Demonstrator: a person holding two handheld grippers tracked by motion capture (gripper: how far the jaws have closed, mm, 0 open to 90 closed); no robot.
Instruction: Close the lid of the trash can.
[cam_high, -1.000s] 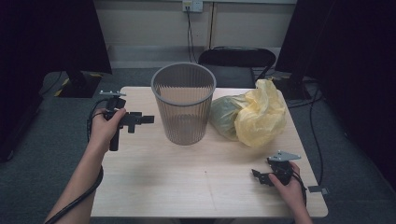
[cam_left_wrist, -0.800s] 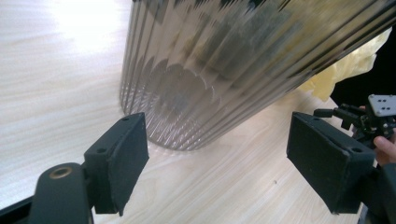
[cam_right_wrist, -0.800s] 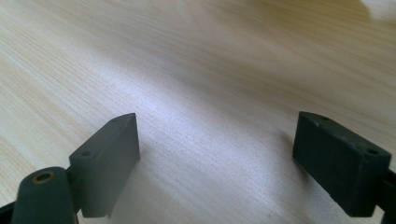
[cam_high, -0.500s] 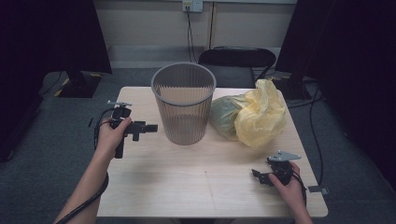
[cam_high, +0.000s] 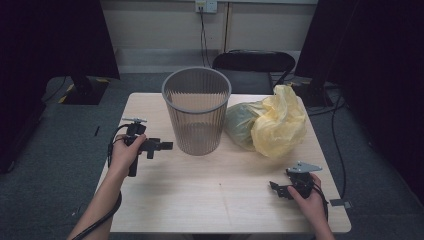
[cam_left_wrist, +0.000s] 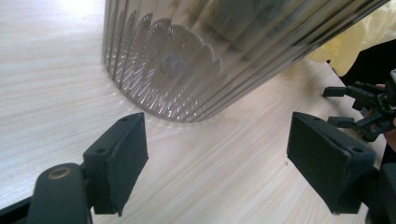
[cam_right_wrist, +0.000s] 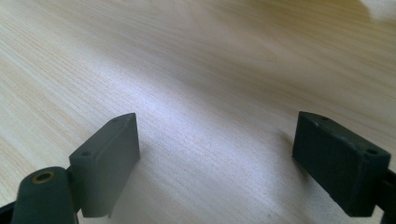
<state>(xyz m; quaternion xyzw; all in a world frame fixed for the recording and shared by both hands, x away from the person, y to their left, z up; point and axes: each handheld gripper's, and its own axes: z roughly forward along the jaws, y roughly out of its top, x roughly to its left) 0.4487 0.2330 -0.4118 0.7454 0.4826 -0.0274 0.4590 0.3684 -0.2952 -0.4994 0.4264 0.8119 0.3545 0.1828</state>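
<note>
left gripper near the foot of the basket, nothing gripped yet

the main risk, as i judged it, was that the basket (cam_high: 196, 111) could tip or slide. it was light, tall and empty, and it stood upright on the table (cam_high: 220, 195) with no support. if the left gripper (cam_high: 161, 146) pushed against the lower wall before it closed, the basket could slide toward the bags or fall over. a second risk was the grip itself: the wall is round and ribbed, so the flat pads could slip off it when only one jaw met the wall first.

the left gripper was held level, just beside the basket on its left side, pointing at the lower part of the wall but not touching it. its jaws stood wide apart with nothing between them. in the left gripper view the foot of the basket (cam_left_wrist: 187, 70) was ahead of the pads (cam_left_wrist: 123, 161), slightly blurred, so i could not tell exactly how small the gap was.

the right gripper (cam_high: 279, 188) rested low at the front right of the table, well apart from the basket. its jaws were also wide apart and empty, with bare wood between them.

the yellow bag (cam_high: 279, 120) and the green bag (cam_high: 241, 125) lay just beside the basket on its right, perhaps touching it.
</note>
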